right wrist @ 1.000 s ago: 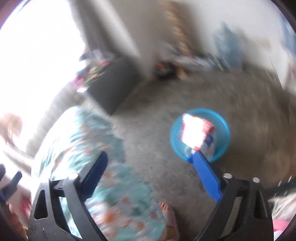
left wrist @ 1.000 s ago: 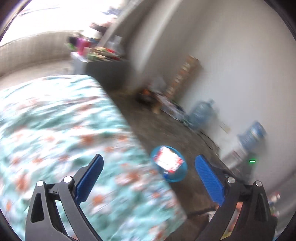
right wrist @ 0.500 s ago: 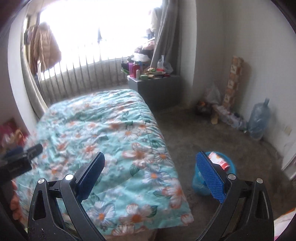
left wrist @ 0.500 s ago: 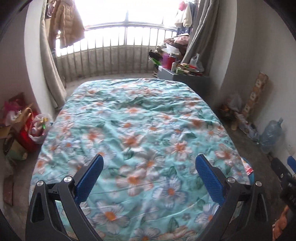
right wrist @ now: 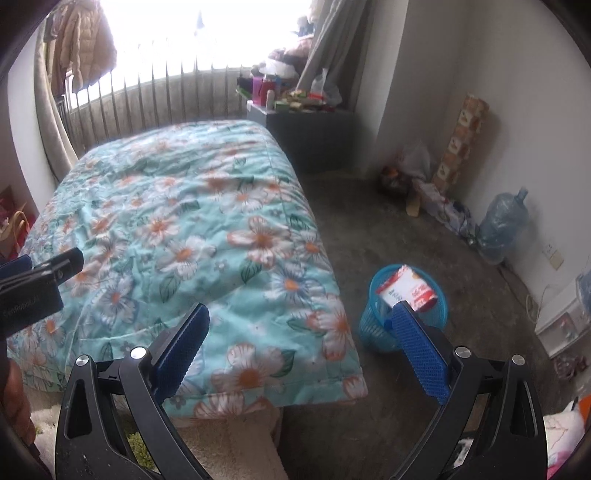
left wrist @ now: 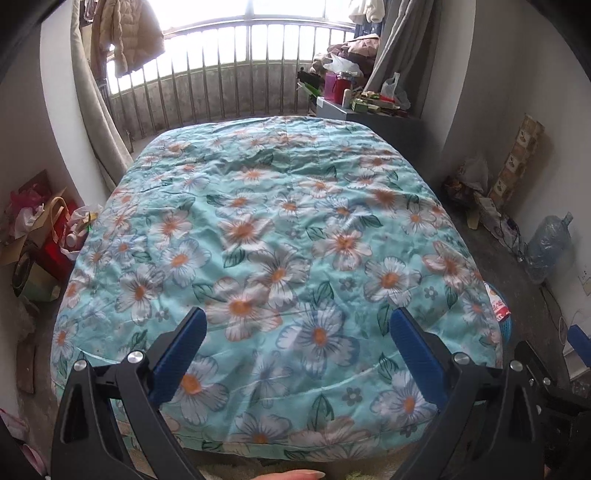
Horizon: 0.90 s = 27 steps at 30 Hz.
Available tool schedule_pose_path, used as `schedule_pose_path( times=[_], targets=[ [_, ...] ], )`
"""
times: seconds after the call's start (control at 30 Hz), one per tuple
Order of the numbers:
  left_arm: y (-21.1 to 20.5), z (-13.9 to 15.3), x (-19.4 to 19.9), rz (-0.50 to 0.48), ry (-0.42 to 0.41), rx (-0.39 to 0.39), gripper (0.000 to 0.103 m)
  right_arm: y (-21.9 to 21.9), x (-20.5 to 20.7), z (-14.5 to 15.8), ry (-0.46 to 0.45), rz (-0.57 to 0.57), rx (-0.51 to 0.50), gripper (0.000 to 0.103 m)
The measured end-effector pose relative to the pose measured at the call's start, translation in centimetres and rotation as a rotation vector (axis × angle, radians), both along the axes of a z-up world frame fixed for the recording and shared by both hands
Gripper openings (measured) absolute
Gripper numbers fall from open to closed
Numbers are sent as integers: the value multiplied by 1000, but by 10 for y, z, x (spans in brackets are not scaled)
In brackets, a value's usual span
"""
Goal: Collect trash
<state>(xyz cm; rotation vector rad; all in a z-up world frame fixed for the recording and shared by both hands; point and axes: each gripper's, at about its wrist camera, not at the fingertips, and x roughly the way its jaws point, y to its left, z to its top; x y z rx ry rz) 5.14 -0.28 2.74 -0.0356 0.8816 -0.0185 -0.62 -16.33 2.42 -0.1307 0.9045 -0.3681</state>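
**Both grippers empty over bed; trash in basket**

Fingers on both tools are standing spread wide, gripping nothing. I am holding the left gripper (left wrist: pixel 295 354) over the floral quilt (left wrist: pixel 280 236) and the right gripper (right wrist: pixel 299 350) at the bed's foot. A red-and-white wrapper (right wrist: pixel 406 288) is sitting in the blue basket (right wrist: pixel 376 321) on the floor beside the bed.

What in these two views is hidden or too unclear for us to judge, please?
- Bin contents: right view, the packet on top covers what lies below.
- Bin: left view, mostly behind the bed.
- Packet print: too small to read.
- Window: right view, blown out by glare.
- Shelf clutter: too small to sort.
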Motion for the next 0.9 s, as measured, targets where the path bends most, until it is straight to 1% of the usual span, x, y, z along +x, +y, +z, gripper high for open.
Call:
schedule_pose_path(
  times=[0.1, 0.2, 0.4, 0.63, 0.9],
  targets=[
    [-5, -8, 4, -20, 35, 18, 97, -5, 3, -6, 27, -18, 13, 95],
    [-7, -13, 8, -15, 53, 40, 97, -10, 3, -11, 43, -38, 33, 95],
    [-6, -21, 15, 1, 91, 41, 97, -17, 3, -18, 85, -62, 36, 95],
    [-14, -23, 17, -26, 104, 42, 97, -26, -3, -15, 95, -98, 10, 95],
    [-22, -18, 20, -52, 99, 42, 97, -43, -11, -6, 73, -158, -11, 95]
  ],
)
